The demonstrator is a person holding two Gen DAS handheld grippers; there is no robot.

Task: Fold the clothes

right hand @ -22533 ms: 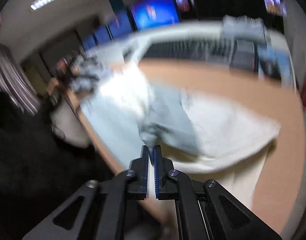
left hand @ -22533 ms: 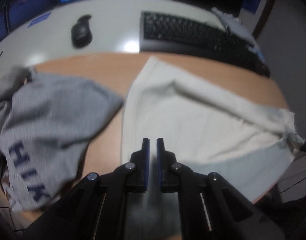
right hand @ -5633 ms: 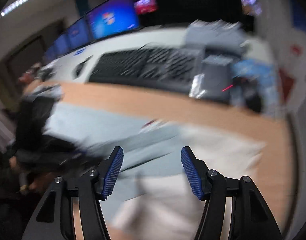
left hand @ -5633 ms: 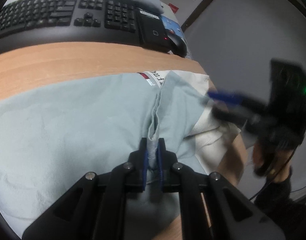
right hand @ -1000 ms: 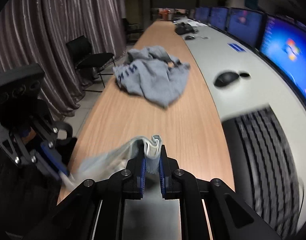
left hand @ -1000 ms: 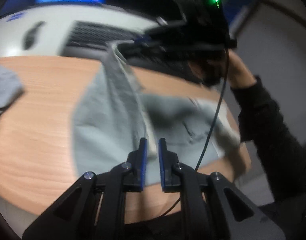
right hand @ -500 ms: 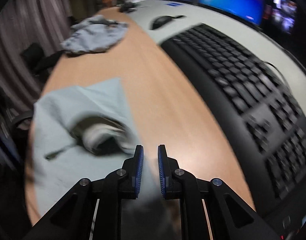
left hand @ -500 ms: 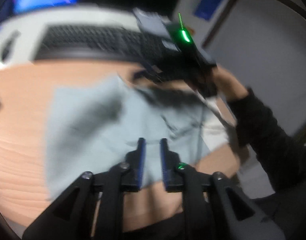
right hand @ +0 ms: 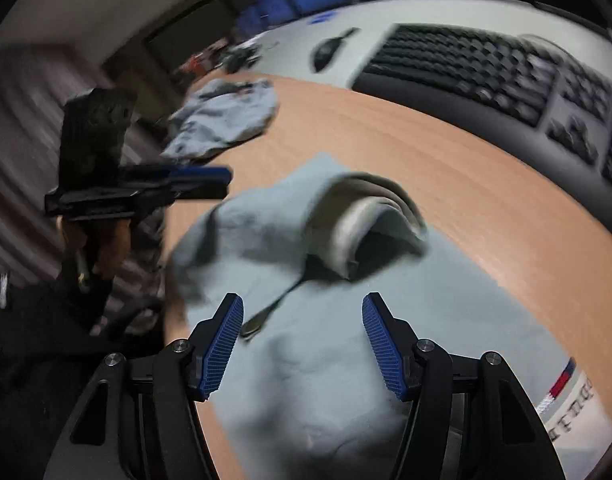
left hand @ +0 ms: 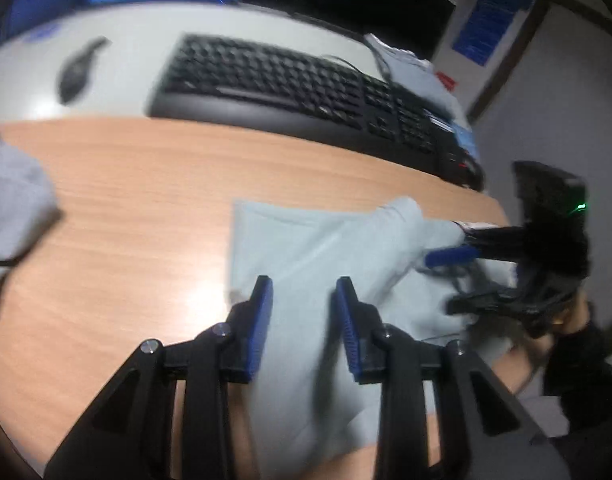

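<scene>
A pale blue-grey garment (left hand: 326,248) lies folded on the wooden table (left hand: 145,184). My left gripper (left hand: 303,308) hovers open over its near left part, holding nothing. In the right wrist view the same garment (right hand: 306,360) has a raised fold (right hand: 370,216) showing a cream inside, and a label with a red and blue flag (right hand: 562,380) at its right edge. My right gripper (right hand: 301,312) is open above the cloth with nothing between its fingers. Each gripper shows in the other's view: the right gripper (left hand: 446,280) at the garment's right end, the left gripper (right hand: 221,182) at its left.
A crumpled grey sweatshirt (right hand: 225,120) lies further left on the table, also at the left edge as grey cloth (left hand: 13,208). A black keyboard (left hand: 306,84) and a mouse (left hand: 75,76) sit on the white desk strip behind. Monitors stand beyond.
A second ago both grippers were shut on the garment, holding it up. The cloth has dropped flat on the table and both pairs of jaws have opened wide.
</scene>
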